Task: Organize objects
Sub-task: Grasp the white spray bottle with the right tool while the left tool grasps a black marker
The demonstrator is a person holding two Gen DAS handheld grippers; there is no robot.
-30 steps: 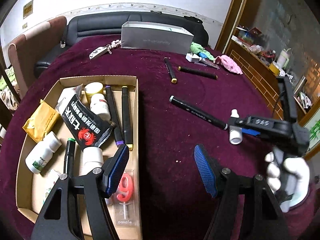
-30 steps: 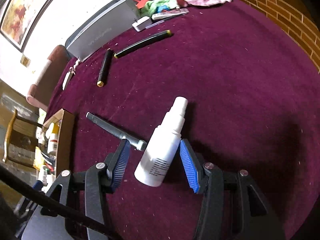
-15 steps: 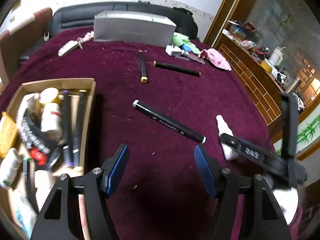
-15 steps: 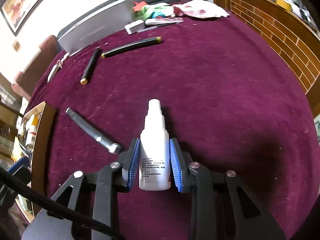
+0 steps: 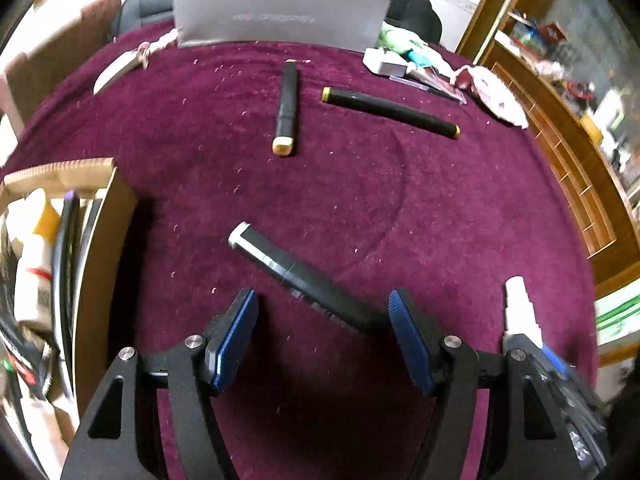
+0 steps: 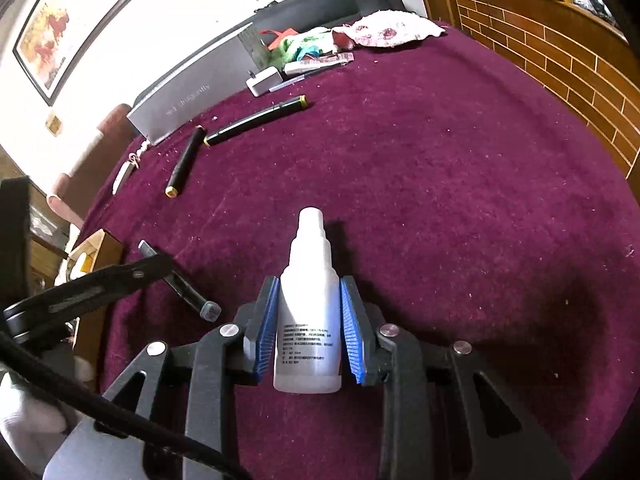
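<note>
A white spray bottle (image 6: 308, 320) lies on the maroon cloth with my right gripper (image 6: 308, 330) shut on its body, both blue pads pressed to its sides; its nozzle also shows in the left wrist view as the white bottle (image 5: 520, 308). My left gripper (image 5: 322, 328) stands open over a black marker with a grey cap (image 5: 296, 272), whose lower end lies between the pads, untouched. The same black marker (image 6: 180, 280) sits left of the bottle. Two more black markers with yellow ends (image 5: 286, 108) (image 5: 390, 112) lie farther back.
A cardboard tray (image 5: 98, 248) with bottles, markers and packets stands at the left. A grey box (image 5: 280, 20) stands at the table's far edge, with a white charger (image 5: 384, 66), cloths and a key fob (image 5: 116, 70) nearby. A brick wall (image 6: 560, 68) is at the right.
My left gripper swung right from over the tray to the grey-capped marker. My right gripper closed on the white bottle, which turned to point straight ahead.
</note>
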